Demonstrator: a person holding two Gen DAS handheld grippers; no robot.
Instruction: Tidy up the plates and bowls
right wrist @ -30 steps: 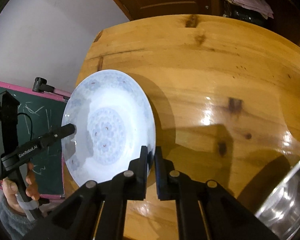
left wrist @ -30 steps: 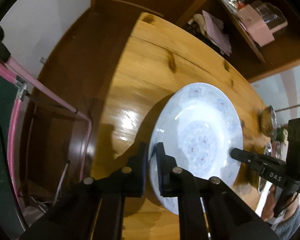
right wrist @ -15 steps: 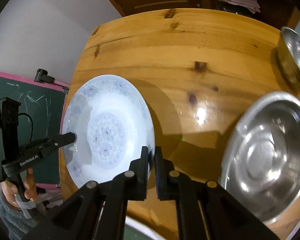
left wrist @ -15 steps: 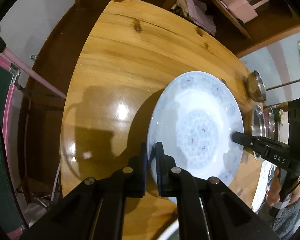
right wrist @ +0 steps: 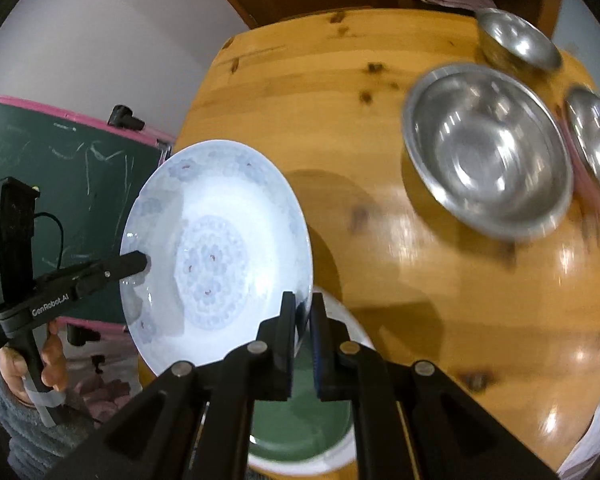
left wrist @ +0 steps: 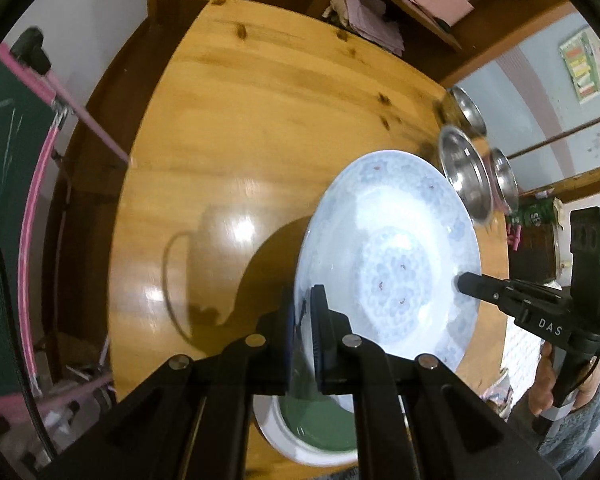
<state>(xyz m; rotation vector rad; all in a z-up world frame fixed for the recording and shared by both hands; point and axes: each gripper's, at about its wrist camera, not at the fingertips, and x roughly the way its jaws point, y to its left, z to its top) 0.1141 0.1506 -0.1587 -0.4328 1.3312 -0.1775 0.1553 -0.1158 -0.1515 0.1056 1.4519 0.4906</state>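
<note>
Both sets of tongs are clamped tight on one pale blue-and-white patterned ceramic plate (left wrist: 388, 264), each pinching the thin rim on opposite edges. Seen from the left wrist, the left tongs (left wrist: 302, 326) grip the near rim, and the right tongs (left wrist: 460, 281) bite the far rim at the picture's right. Seen from the right wrist, the right tongs (right wrist: 302, 330) hold the near rim and the left tongs (right wrist: 143, 262) the opposite one. The plate hangs tilted in the air, clear of the round, glossy yellow wooden bench (right wrist: 380, 120).

Directly beneath it on the bench lies a white-rimmed plate with a green centre (right wrist: 300, 432), the likely spot to stack onto. Further out, three shiny steel bowls (right wrist: 488, 152) stand close together toward the bench's far side. A green chalkboard with a pink frame (right wrist: 80, 168) stands beside the bench.

To do this step well, keep both grips equally firm and the hands moving together, so the rim does not twist loose. Level the plate, centre it over the green plate, lower gently until it rests, and only then open the tongs.
</note>
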